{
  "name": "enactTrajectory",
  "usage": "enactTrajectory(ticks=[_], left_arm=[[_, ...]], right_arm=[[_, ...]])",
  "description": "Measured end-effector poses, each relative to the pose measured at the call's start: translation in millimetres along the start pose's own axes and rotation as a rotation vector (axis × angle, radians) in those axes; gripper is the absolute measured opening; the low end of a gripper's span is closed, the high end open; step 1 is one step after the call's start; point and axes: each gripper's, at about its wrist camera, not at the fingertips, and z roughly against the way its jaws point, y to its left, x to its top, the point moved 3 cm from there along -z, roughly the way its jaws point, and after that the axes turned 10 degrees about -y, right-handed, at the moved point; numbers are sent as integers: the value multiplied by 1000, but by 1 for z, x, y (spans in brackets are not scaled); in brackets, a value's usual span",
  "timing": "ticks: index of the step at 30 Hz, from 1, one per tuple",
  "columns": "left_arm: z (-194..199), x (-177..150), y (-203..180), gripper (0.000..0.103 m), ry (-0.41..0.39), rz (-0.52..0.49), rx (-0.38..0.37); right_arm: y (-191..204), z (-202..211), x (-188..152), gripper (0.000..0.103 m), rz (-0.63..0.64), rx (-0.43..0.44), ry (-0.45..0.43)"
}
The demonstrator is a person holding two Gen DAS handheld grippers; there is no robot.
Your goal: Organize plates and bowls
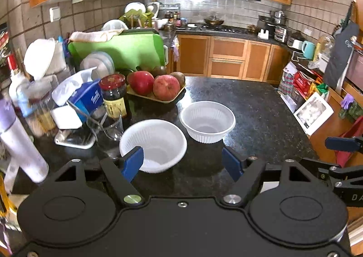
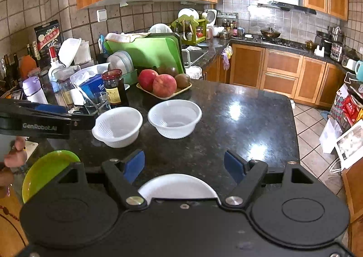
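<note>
Two white ribbed bowls stand side by side near the middle of a black speckled stone worktop: the left bowl and the right bowl, close but apart. Behind them, toward the far edge, a yellow tray carries red apples and kiwis. The worktop's left edge is crowded with a dark jar, a blue tissue pack, a glass, bottles and a green cutting board leaning upright. At the near edge lie a white plate, partly hidden by the right gripper's body, and a green plate at the near left corner.

The left gripper hovers over the worktop with its blue pads spread wide and nothing between them; the left bowl sits just beyond its left pad. The right gripper likewise has its jaws apart and empty, above the white plate.

Wooden cabinets, tiled walls, a stove with a pan and a tiled floor surround the worktop.
</note>
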Motion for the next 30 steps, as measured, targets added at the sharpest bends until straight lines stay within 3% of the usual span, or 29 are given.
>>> enactTrajectory(ticks=[10, 17, 21, 30], left_arm=[[-5, 7, 28, 77, 23, -14, -81], [-13, 11, 41, 77, 44, -62, -115], [-26, 20, 52, 77, 83, -63, -133], [-51, 45, 67, 76, 96, -87, -128]], right_arm=[[49, -4, 9, 81, 16, -29, 21], [68, -31, 2, 81, 40, -64, 157], [61, -55, 2, 81, -54, -85, 276], [25, -89, 17, 81, -174, -222, 351]])
